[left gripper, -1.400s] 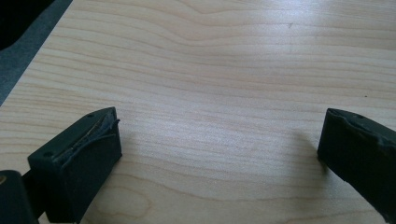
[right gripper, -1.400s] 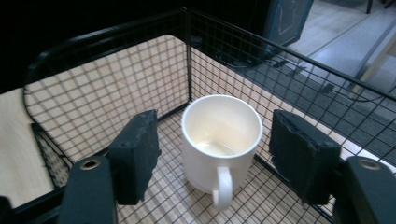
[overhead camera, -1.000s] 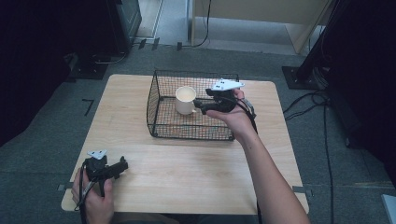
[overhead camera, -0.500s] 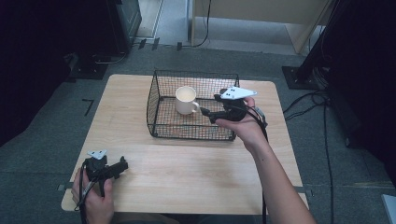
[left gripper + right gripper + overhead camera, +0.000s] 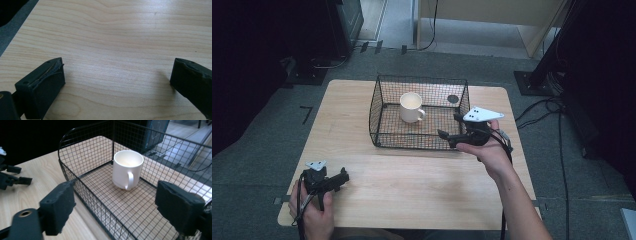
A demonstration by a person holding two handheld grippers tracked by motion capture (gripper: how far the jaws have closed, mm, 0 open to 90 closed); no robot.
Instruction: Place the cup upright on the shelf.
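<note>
Wooden table [image 5: 412, 185] under dark walls. On the left, my left gripper [image 5: 343, 176] waits wide apart, empty. Then the mug [image 5: 411, 107] stands inside the wire basket [image 5: 377, 107]. My right gripper [image 5: 451, 128] has just been opening, nothing between. I think dropping off is done; next, pull away.

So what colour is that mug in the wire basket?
The mug is plain cream-white, clearest in the right gripper view.
</note>
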